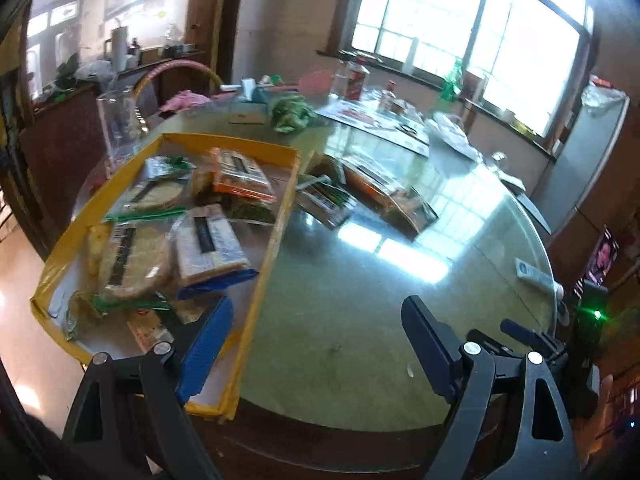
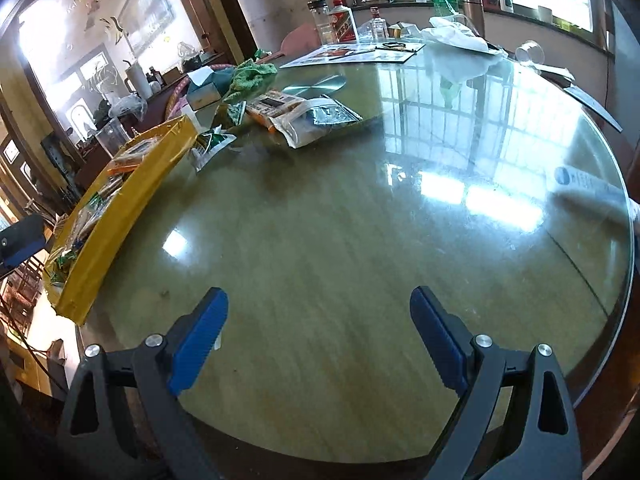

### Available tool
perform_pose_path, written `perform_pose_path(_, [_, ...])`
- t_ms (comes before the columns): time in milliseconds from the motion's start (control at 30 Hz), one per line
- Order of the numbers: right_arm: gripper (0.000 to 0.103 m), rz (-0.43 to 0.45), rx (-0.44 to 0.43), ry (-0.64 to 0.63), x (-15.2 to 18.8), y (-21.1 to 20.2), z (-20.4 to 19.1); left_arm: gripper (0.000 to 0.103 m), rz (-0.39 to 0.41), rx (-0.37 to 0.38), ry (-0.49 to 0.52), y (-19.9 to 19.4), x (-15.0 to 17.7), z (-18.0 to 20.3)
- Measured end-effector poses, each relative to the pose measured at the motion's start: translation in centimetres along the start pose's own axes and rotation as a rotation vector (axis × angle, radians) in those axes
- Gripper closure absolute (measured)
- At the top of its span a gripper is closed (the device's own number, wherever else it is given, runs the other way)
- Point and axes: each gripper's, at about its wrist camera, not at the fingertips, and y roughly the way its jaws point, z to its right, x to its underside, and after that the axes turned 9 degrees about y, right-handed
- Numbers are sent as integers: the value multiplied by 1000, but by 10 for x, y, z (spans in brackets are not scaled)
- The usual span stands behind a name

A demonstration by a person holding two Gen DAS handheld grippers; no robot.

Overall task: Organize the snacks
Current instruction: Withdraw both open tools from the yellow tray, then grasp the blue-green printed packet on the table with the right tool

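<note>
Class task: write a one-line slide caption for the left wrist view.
Open left gripper hovers beside a yellow tray of snack packets.

snack packets (image 1: 208, 240) labels: blurred | yellow tray (image 2: 120, 208) contents: mostly hidden by wall

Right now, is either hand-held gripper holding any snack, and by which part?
Nothing is held. The left hand-held gripper and right hand-held gripper are both open and empty above the table.
</note>
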Motion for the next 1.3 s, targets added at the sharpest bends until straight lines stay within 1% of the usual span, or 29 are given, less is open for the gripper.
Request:
perform_pose_path(100, [10,-14,-6,-29,-1,2,-4,17,-29,33,-4,7,0,3])
perform_pose_path(267, [10,-62,-98,-3,-9,8,-9,17,-37,62,25,13,-2,8])
perform_pose_path(333, [10,-78,-126,19,-16,14,-10,17,-32,68,41,13,-3,9])
perform_pose_path(467, [10,-94,-136,60,-32,29,-12,17,2,55,84,12,-4,12])
perform_pose_path(767, [11,-120,-209,223,-77,64,-9,17,7,87,66,16,-11,-3])
perform_pose_path(833, [12,-124,-223,268,-87,72,-9,17,3,95,57,18,-12,-6])
perform_pose_path(900, [16,-134,-235,309,-98,82,-9,17,-2,104,49,21,-13,-9])
perform_pose_path(1000, [24,-145,-239,353,-115,97,-9,17,-8,106,38,25,-13,-13])
perform_pose_path(1100, [29,-159,-246,411,-131,112,-8,17,-7,114,30,25,-13,-16])
perform_pose_path(1167, [29,-162,-245,451,-141,120,-6,17,-8,116,27,26,-13,-17])
perform_pose_path(1267, [29,-152,-206,489,-155,129,-5,17,-12,114,23,27,-13,-18])
perform_pose_path(1300, [29,-151,-178,480,-160,132,-9,17,-14,113,22,28,-14,-19])
